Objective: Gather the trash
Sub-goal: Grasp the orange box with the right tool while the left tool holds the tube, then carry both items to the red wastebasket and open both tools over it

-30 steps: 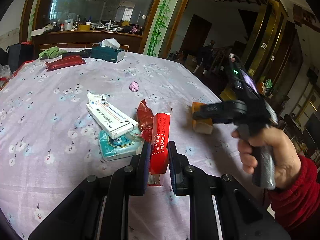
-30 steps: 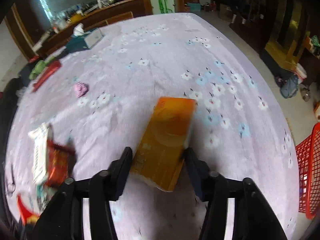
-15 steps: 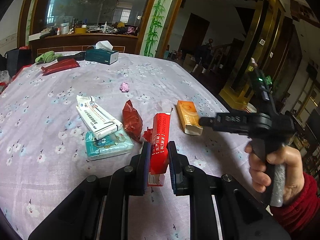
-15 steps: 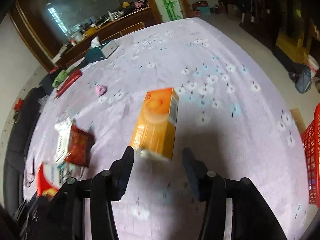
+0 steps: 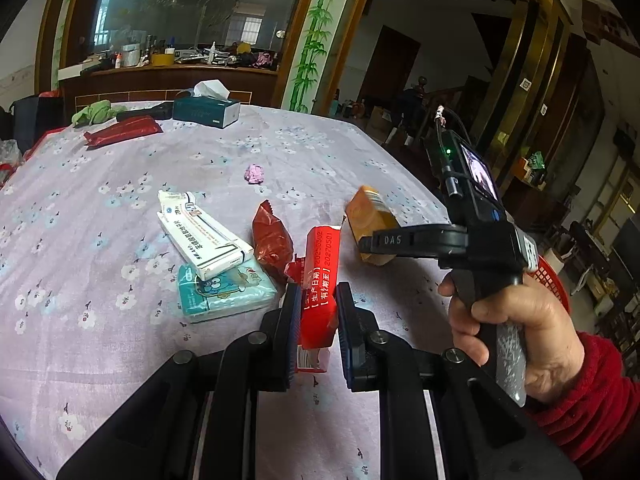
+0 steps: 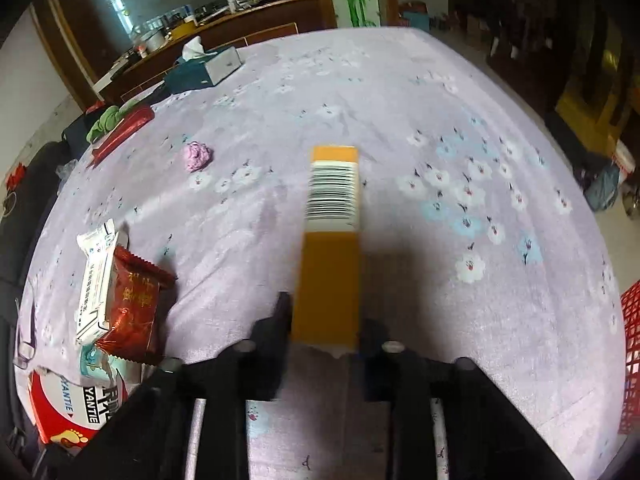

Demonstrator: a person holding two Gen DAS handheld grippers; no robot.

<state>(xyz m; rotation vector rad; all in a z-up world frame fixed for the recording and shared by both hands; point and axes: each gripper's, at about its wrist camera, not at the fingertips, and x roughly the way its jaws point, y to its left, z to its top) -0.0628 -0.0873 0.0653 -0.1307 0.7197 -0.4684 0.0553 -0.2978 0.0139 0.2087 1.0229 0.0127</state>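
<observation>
My left gripper (image 5: 318, 312) is shut on a red carton (image 5: 320, 280), low over the purple flowered tablecloth (image 5: 100, 208). The same red carton (image 6: 68, 412) shows at the lower left of the right wrist view. My right gripper (image 6: 324, 328) is shut on an orange box (image 6: 332, 248) turned on its narrow side, barcode up. From the left wrist view the orange box (image 5: 370, 220) tilts up behind a black finger (image 5: 400, 240), held by a hand in a red sleeve. A white tube box (image 5: 200, 236), a teal tissue pack (image 5: 224, 292), a dark red snack packet (image 5: 272, 240) and a pink wad (image 5: 255, 173) lie on the cloth.
A red mesh basket (image 6: 630, 360) stands past the table's right edge, on the floor side. At the far end lie a teal tissue box (image 5: 206, 110), a long red packet (image 5: 124, 132) and a green cloth (image 5: 94, 112). A cluttered sideboard runs behind the table.
The right gripper's fingers have drawn in onto the orange box, which has turned from flat onto its narrow side. The left gripper keeps hold of the red carton.
</observation>
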